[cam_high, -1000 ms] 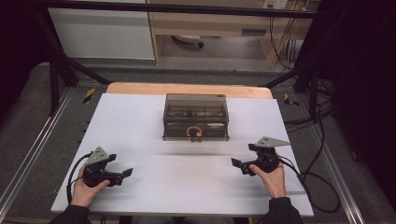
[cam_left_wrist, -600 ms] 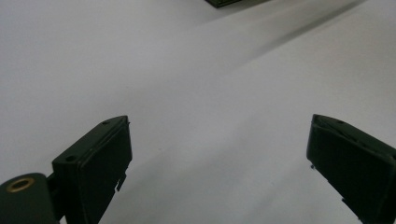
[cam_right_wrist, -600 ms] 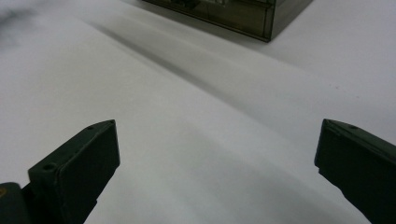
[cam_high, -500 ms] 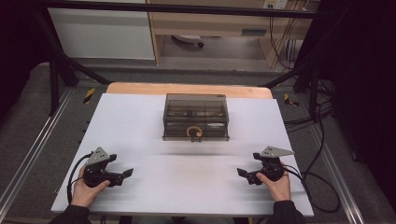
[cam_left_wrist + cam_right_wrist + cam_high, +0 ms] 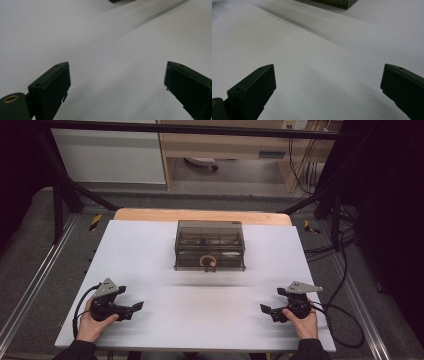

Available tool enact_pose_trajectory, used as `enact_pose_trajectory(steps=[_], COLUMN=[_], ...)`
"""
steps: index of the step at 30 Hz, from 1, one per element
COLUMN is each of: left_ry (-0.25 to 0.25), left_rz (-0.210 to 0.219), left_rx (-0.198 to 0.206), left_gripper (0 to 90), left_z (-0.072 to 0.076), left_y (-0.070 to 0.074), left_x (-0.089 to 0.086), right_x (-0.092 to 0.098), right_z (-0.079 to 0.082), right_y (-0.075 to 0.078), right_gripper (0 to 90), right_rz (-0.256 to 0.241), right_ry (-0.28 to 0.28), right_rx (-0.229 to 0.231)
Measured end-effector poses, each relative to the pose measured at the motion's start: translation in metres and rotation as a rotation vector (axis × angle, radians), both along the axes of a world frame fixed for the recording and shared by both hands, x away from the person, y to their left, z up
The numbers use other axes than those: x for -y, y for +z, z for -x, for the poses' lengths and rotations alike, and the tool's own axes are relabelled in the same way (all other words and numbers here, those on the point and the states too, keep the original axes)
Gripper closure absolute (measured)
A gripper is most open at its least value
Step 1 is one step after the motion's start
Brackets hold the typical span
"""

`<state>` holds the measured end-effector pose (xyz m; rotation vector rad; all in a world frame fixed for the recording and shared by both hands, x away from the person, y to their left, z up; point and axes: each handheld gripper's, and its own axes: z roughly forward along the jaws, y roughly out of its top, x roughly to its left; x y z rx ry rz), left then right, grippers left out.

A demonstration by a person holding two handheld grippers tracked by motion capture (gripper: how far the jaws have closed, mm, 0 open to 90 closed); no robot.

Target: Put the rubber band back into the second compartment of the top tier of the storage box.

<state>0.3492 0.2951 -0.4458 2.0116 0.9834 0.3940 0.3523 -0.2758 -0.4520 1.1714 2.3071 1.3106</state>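
Note:
A smoky transparent plastic box (image 5: 209, 245) with a lid stands at the middle back of the white table (image 5: 165, 320); an orange ring-shaped part (image 5: 208, 262) shows at its front wall. My left gripper (image 5: 134, 308) rests low near the front left corner, held by a hand, jaws wide apart and empty. My right gripper (image 5: 267, 310) sits near the front right, jaws also spread with nothing between them. In the left gripper view the left gripper (image 5: 116, 82) faces bare table; a box corner (image 5: 117, 1) peeks in at the top. The right gripper (image 5: 328, 82) likewise looks over white surface toward the box (image 5: 337, 3).
A wooden strip (image 5: 200, 215) borders the table's far edge. Metal rails (image 5: 30, 285) run along both sides, and black cables (image 5: 345, 315) trail off at the right. A cabinet (image 5: 110, 155) stands behind the table.
The right gripper has drawn back toward the front edge and slightly right. The left gripper has barely moved.

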Motion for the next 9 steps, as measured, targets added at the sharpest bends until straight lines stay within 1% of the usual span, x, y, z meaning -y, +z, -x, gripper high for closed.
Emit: enact_pose_trajectory(steps=[4, 9], left_ry=[0.000, -0.001], left_rz=[0.001, -0.001], left_rx=[0.000, 0.001], left_gripper=[6.3, 6.3], left_z=[0.0001, 0.0003], left_y=[-0.0004, -0.0004], left_x=[0.0006, 0.0009], right_x=[-0.0008, -0.0007], right_z=[-0.0006, -0.0007], right_y=[-0.0013, -0.0011], right_gripper=[0.7, 0.7], right_rz=[0.013, 0.008], right_ry=[0.010, 0.010], right_rx=[0.003, 0.003])
